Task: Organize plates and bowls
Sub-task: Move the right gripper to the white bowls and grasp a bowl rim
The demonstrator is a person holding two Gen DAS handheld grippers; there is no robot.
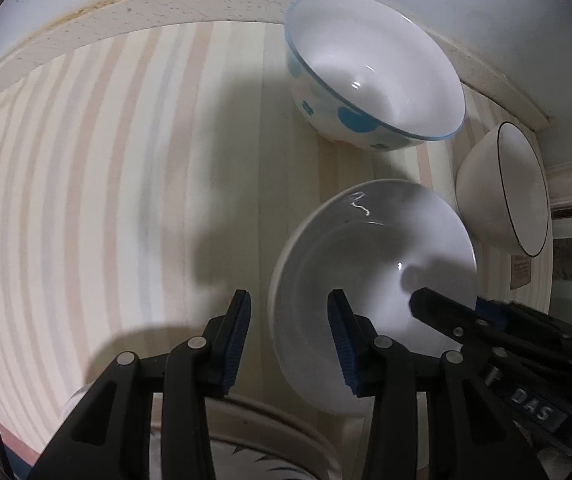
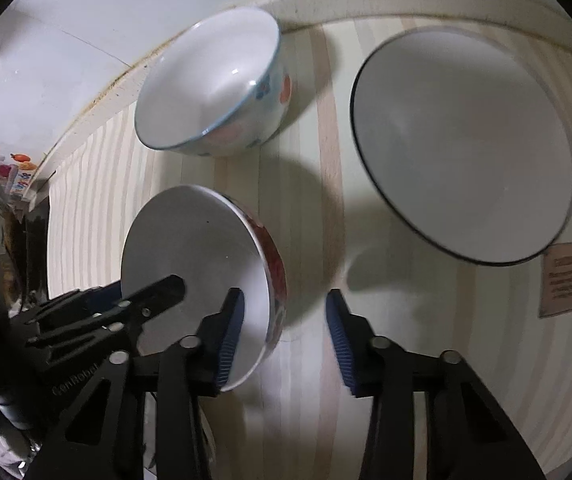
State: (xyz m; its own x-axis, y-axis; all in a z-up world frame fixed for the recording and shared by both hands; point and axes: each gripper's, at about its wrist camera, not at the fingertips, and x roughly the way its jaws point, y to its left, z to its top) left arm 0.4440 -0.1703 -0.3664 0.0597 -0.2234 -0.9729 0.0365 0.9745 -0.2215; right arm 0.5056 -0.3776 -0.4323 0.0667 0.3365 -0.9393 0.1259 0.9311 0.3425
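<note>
Three bowls stand on a striped mat. A white bowl with a red patterned outside (image 1: 370, 280) (image 2: 205, 272) is nearest. My left gripper (image 1: 290, 320) is open, its jaws straddling that bowl's left rim. My right gripper (image 2: 283, 316) is open, its jaws straddling the same bowl's right rim; it also shows in the left wrist view (image 1: 446, 308). A white bowl with blue dots and a blue rim (image 1: 374, 68) (image 2: 213, 84) stands behind it. A white bowl with a thin black rim (image 1: 502, 188) (image 2: 466, 148) stands to the right.
The striped mat (image 1: 105, 184) (image 2: 310, 184) lies on a speckled counter (image 1: 133, 12) against a white wall. A patterned plate's rim (image 1: 269, 444) shows below my left gripper. A brown label (image 2: 568, 278) lies at the mat's right.
</note>
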